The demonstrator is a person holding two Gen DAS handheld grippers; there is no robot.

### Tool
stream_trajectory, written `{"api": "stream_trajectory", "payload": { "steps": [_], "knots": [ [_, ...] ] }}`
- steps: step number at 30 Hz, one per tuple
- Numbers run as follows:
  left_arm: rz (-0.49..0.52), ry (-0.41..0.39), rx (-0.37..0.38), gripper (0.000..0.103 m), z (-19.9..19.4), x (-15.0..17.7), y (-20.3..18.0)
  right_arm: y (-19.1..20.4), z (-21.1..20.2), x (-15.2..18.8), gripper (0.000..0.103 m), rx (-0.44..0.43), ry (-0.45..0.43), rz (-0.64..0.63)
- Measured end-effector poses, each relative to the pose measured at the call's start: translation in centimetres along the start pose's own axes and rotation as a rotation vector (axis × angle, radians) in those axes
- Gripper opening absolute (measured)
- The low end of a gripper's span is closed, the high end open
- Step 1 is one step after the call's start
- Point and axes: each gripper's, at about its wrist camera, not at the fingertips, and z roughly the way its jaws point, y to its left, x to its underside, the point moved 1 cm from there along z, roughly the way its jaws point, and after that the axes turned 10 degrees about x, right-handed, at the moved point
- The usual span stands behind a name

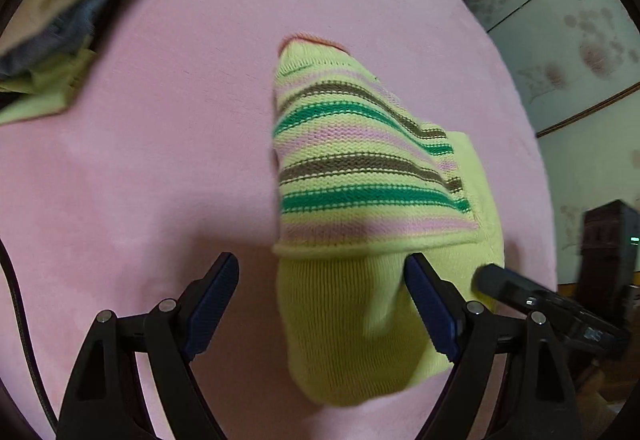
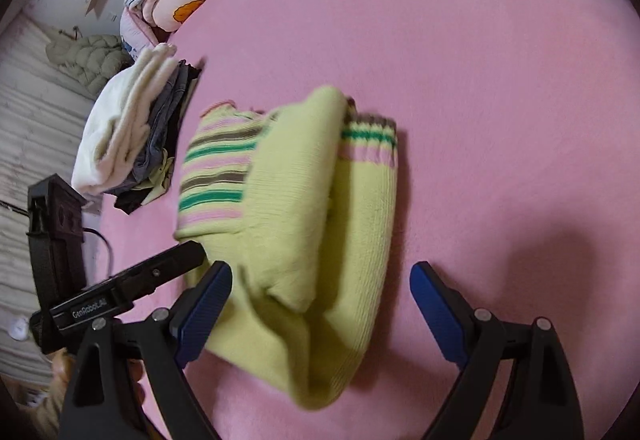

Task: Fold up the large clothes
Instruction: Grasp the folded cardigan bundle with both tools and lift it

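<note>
Knit sweater (image 1: 372, 176): folded small on the pink bed (image 1: 160, 160), ready for stacking.
Left tongs (image 1: 322, 304): spread, holding nothing.
Right tongs (image 2: 320, 310): spread, holding nothing.
Pile of clothes (image 2: 132, 136): near, likely its destination.

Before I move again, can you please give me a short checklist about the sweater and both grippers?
1. Left gripper open: ok, fingers spread, nothing pinched.
2. Right gripper open: ok, fingers spread, nothing pinched.
3. Sweater folded into a compact bundle: ok, though the layers look loose.
4. Sweater fully on the pink bed: ok.
5. Sweater apart from the folded pile: ok in the left view; the right view cannot tell.
6. Fold edges aligned: cannot tell, motion blur.
</note>
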Motion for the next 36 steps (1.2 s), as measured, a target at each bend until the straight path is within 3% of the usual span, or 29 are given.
{"api": "stream_trajectory", "payload": {
  "steps": [7,11,12,14,18,23,29,36],
  "knots": [
    [-0.026,0.022,0.179,0.086,2.1,-0.5,2.0,-0.6,3.9,-1.0,0.090,-0.235,0.059,0.001],
    [-0.041,0.026,0.263,0.087,3.2,-0.3,3.0,-0.5,5.0,-1.6,0.067,-0.327,0.082,-0.031],
    [-0.037,0.024,0.277,0.085,3.3,-0.2,3.0,-0.7,5.1,-1.8,0.062,-0.347,0.086,-0.024],
    [-0.015,0.032,0.318,0.066,3.4,-0.4,2.6,-0.9,4.9,-1.7,0.055,-0.366,0.083,-0.017],
    [0.054,0.010,0.266,0.056,1.9,-0.2,0.8,-0.5,3.8,-1.4,0.048,-0.344,0.068,-0.011],
    [0.039,0.001,0.224,0.055,-2.3,0.2,-1.4,1.5,1.1,-1.2,0.047,-0.315,0.062,-0.014],
    [0.059,-0.008,0.160,0.055,-11.5,1.5,-5.5,6.7,-6.4,-0.3,0.047,-0.278,0.060,-0.083],
    [0.125,-0.078,0.095,0.056,-23.8,-0.2,-7.0,16.0,-12.7,-1.0,0.047,-0.316,0.022,-0.215]
  ]
}}
